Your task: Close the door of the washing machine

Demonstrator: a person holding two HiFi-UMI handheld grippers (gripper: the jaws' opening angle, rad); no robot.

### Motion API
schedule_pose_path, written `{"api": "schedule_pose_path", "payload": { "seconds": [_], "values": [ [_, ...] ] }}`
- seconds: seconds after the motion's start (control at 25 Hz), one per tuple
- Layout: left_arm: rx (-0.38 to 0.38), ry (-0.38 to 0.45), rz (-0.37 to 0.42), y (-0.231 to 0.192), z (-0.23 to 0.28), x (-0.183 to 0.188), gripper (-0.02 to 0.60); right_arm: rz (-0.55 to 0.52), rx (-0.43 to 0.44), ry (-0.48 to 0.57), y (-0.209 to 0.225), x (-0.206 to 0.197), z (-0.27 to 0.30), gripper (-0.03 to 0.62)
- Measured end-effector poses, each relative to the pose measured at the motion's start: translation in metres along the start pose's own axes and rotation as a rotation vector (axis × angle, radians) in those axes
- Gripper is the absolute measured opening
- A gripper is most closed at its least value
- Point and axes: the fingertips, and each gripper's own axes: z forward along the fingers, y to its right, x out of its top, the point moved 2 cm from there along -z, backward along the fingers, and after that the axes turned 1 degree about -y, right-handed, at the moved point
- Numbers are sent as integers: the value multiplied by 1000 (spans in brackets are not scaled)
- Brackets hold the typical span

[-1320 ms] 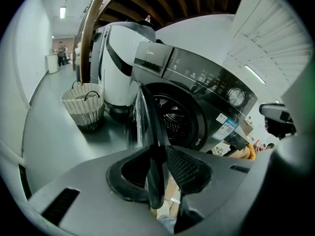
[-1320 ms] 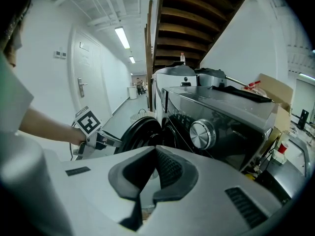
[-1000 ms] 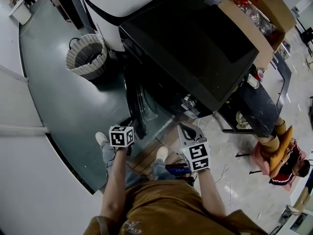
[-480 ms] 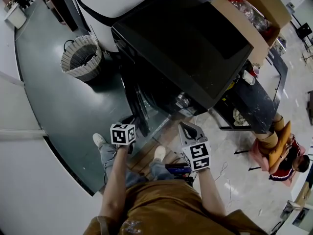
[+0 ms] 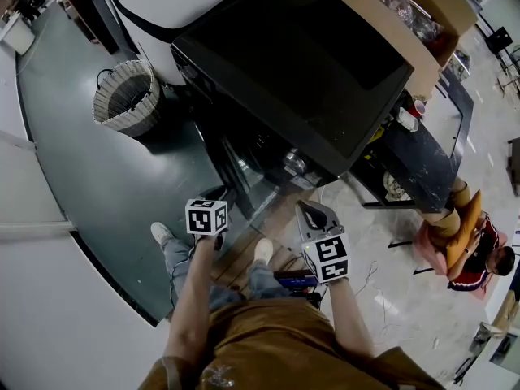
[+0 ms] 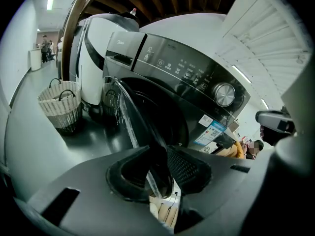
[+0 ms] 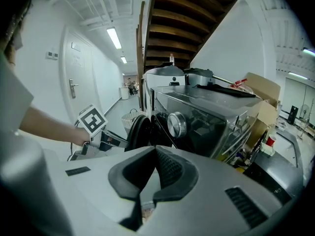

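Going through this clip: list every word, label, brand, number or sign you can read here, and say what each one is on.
Nothing reads clearly.
Control panel of the washing machine: a brand word and button labels, too small and blurred.
Stickers on its front: print too small.
Marker cubes: black-and-white square patterns only, no letters.
Plate on the white door: too small to read.

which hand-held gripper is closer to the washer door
Left. The left hand-held gripper has the edge of the washer door between its jaws. The right hand-held gripper, jaws together and empty, hangs apart from it, to its right in the head view.
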Motion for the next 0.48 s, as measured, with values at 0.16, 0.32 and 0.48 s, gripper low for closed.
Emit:
{"api": "schedule_pose_path", "payload": {
  "seconds": [0.16,0.32,0.48],
  "values": [
    [-19,-1,-3,6,7,5,127,6,-7,-4,4,-2,-2,12],
    [-34,-3,-3,11,14,9,130,14,-15,-6,9,-4,-2,12],
    [-53,-2,-9,17,21,14,130,21,-29,-9,15,-6,-4,14]
  ]
}}
